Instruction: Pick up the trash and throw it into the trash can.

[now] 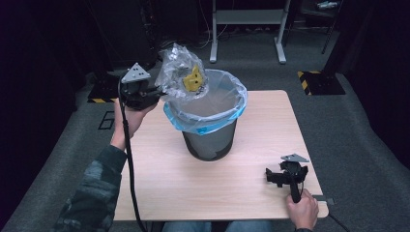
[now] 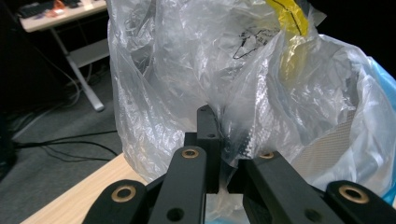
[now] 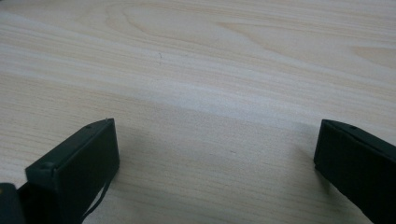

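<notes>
A crumpled clear plastic bag (image 1: 180,67) with a yellow piece (image 1: 192,80) inside hangs over the left rim of a dark mesh bin (image 1: 210,137). The bin carries a clear and blue liner (image 1: 227,116). My left gripper (image 1: 157,92) is shut on the clear bag (image 2: 187,74) at its lower edge, and the film is pinched between the jaws. The yellow piece (image 2: 289,18) shows through the film at the top. My right gripper (image 1: 271,176) rests low on the table (image 1: 159,169) near the front right corner. It is open, with bare wood (image 3: 210,140) between its fingers (image 3: 74,163).
The bin stands at the middle of the table, toward the back. White desk legs (image 1: 212,34) and a yellow-and-black striped floor mat (image 1: 319,82) lie beyond the table. Grey carpet surrounds the table.
</notes>
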